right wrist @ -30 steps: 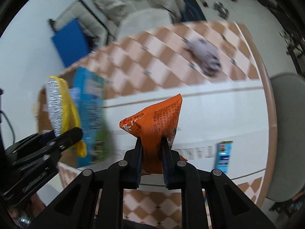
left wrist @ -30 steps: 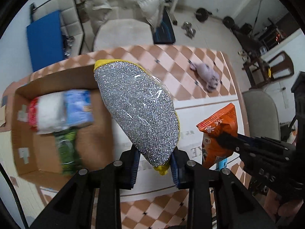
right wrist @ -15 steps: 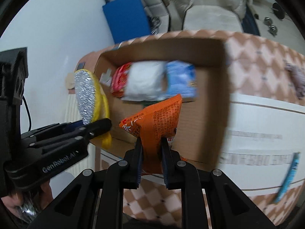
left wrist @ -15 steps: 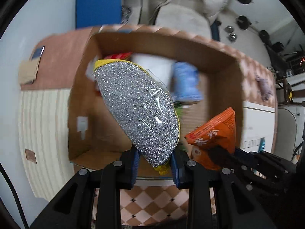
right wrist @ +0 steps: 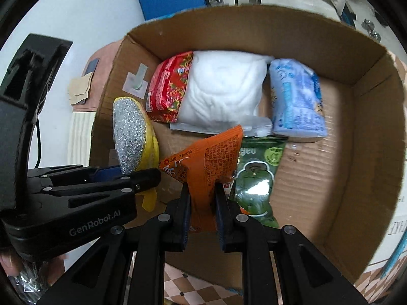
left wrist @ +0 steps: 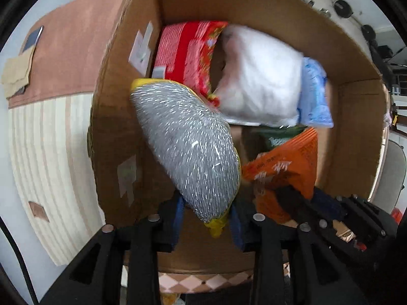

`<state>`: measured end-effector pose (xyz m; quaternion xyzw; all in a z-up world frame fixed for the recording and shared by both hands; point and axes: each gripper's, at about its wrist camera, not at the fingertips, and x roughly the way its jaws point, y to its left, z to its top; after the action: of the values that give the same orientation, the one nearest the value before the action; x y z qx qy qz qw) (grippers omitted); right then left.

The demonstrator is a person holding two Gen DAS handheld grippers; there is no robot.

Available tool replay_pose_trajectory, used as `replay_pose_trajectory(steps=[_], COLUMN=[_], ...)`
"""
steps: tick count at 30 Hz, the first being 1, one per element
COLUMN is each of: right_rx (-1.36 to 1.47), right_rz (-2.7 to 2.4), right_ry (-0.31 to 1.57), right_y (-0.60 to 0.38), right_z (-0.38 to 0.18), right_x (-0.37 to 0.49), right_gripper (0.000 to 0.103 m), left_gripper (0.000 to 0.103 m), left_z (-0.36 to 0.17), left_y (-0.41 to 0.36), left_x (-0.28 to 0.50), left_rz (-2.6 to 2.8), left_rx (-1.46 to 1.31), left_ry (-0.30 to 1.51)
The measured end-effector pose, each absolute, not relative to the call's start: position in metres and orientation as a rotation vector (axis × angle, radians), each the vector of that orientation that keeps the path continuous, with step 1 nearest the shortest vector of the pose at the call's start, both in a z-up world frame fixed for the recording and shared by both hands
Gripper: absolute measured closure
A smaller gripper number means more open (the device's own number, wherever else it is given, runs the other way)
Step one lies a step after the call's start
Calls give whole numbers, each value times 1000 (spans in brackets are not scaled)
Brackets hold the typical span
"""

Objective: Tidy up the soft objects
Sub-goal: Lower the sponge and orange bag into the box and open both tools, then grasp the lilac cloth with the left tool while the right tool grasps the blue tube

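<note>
The left gripper [left wrist: 207,218] is clamped on the lower end of the silver scouring pad [left wrist: 188,147], which projects forward and upward from between the fingers, over the left part of the cardboard box [right wrist: 368,152]. The pad's yellow backing shows at its tip and along one edge. The right gripper [right wrist: 202,203] is clamped on the orange snack bag [right wrist: 208,162]; the bag stands up from the closed fingers above the box floor, just right of the pad. In the right wrist view the left gripper lies at the lower left, with the pad rising from it beside the box's left wall. Inside the box, a red packet [right wrist: 169,86], a white pillow-like pack [right wrist: 223,91] and a light blue packet [right wrist: 296,101] lie side by side along the far wall; a green bag [right wrist: 257,178] lies nearer, partly covered by the orange snack bag. The left wrist view is motion-blurred, so print on the packets cannot be read there. The box's near wall is cut off behind both grippers.
</note>
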<state>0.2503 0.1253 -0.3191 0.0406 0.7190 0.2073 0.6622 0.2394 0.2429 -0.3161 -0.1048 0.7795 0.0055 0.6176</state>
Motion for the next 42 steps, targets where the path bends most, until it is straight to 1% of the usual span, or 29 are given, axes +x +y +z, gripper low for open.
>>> replay_pose_trajectory(steps=[2, 3, 4, 6, 12, 15, 21, 26, 27, 28, 29, 30, 31, 32, 33, 35, 36, 37, 42], right_rx=[92, 90, 73, 73, 34, -6, -41, -31, -39, -49, -51, -47, -45, -37, -28, -23, -25, -29, -32], right_rz=[475, 465, 452, 443, 412, 363, 269, 227, 211, 200, 190, 181, 173, 173, 169, 165, 159, 155, 150], right_ry=[1648, 1648, 1647, 1652, 1631, 1596, 1541, 1525, 1516, 1504, 1490, 1478, 1471, 1467, 1460, 1450, 1435, 1421, 1367], right_y=[126, 124, 123, 118, 102, 90, 61, 42, 40, 38, 36, 32, 30, 28, 25, 22, 20, 20, 16], right_z=[-323, -323, -322, -320, -300, -284, -259, -244, -241, -237, -233, -229, -226, -223, -219, -213, -208, -204, -183], right_x=[252, 252, 253, 255, 252, 246, 225, 203, 199, 194, 190, 187, 185, 182, 179, 177, 174, 173, 164], right_gripper=[75, 62, 52, 42, 41, 41, 41, 41, 39, 32, 28, 23, 19, 19, 19, 11, 1, 0, 0], left_gripper=[72, 71, 68, 63, 63, 63, 63, 63, 63, 63, 63, 57, 37, 26, 12, 11, 10, 7, 6], left_z=[-315, -314, -312, -305, -277, -264, -224, -206, -206, -204, -202, -200, -197, -194, -191, -185, -183, -181, -165], left_y=[246, 247, 248, 248, 239, 242, 221, 208, 206, 204, 201, 199, 198, 198, 197, 196, 195, 195, 193], left_x=[237, 237, 235, 233, 224, 221, 197, 183, 182, 179, 177, 175, 173, 171, 170, 166, 164, 163, 152], left_rz=[20, 24, 29, 29, 33, 49, 141, 152, 151, 147, 142, 143, 148, 151, 154, 155, 155, 155, 171], left_rx=[-248, -248, -246, -239, -187, -170, -68, -39, -33, -29, -21, -18, -16, -17, -16, -18, -24, -25, -19], left_ry=[1798, 1796, 1792, 1778, 1718, 1660, 1500, 1430, 1422, 1412, 1402, 1394, 1377, 1363, 1349, 1334, 1329, 1323, 1282])
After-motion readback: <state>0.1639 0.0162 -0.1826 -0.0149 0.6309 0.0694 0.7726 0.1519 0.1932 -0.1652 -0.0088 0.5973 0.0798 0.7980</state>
